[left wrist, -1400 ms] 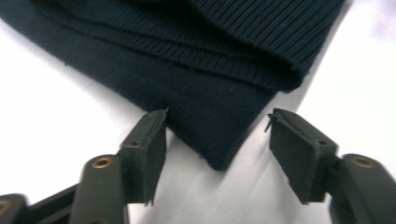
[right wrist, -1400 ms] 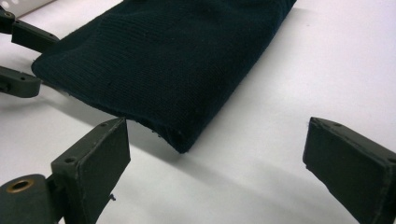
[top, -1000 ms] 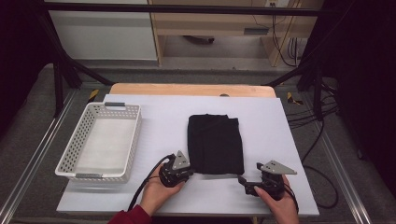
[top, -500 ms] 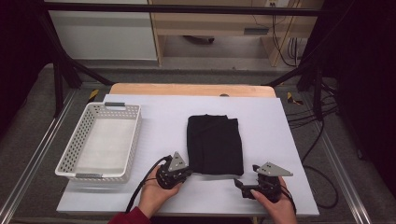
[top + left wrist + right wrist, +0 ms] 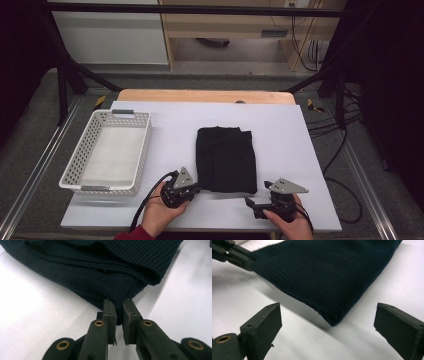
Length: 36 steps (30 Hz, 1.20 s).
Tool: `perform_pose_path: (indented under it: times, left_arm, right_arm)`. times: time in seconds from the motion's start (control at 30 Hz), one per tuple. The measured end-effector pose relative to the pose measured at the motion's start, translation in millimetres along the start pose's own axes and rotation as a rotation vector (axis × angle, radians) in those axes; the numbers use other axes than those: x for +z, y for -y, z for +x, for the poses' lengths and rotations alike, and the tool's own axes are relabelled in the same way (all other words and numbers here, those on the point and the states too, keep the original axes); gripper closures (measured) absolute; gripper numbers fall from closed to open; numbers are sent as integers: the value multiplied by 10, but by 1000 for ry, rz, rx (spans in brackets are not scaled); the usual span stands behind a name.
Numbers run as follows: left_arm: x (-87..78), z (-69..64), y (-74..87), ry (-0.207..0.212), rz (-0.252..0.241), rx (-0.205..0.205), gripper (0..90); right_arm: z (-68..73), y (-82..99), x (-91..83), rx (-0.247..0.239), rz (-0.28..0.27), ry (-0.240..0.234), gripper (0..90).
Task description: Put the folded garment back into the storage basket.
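A dark knitted garment, folded into a rectangle, lies in the middle of the white table. My left gripper is at its near left corner. In the left gripper view the jaws are shut on that corner of the cloth. My right gripper sits low by the near right corner. Its jaws stand wide open, with the corner of the garment just ahead of them and untouched. The left gripper shows at the far corner in the right gripper view.
A white slotted basket stands to the left of the garment, with nothing in it. A wooden board edge runs along the table's far side. Cables hang off the right edge.
My left gripper has drifted slightly left and toward the near edge while staying at the garment's corner. The right hand has hardly moved.
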<state>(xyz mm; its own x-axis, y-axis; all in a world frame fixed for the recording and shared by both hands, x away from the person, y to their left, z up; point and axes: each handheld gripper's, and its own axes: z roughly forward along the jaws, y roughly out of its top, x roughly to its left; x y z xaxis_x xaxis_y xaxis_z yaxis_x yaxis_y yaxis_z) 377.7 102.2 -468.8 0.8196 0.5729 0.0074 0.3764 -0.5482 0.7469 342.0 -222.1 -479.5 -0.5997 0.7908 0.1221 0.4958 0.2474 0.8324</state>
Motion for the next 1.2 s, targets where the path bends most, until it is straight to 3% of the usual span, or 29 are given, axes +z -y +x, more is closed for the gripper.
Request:
perform_pose_path:
  times: [0.23, 0.43, 1.2]
  left_arm:
    - [-33, -49, 34, -2, 7, 10, 830]
    - [-92, -57, 83, 10, 5, -4, 829]
    - [-252, -160, 219, 22, 24, 5, 828]
  right_arm:
    - [92, 17, 38, -41, 43, 8, 80]
    - [120, 24, 58, -36, 69, -8, 99]
    - [326, 42, 92, -84, 94, -44, 99]
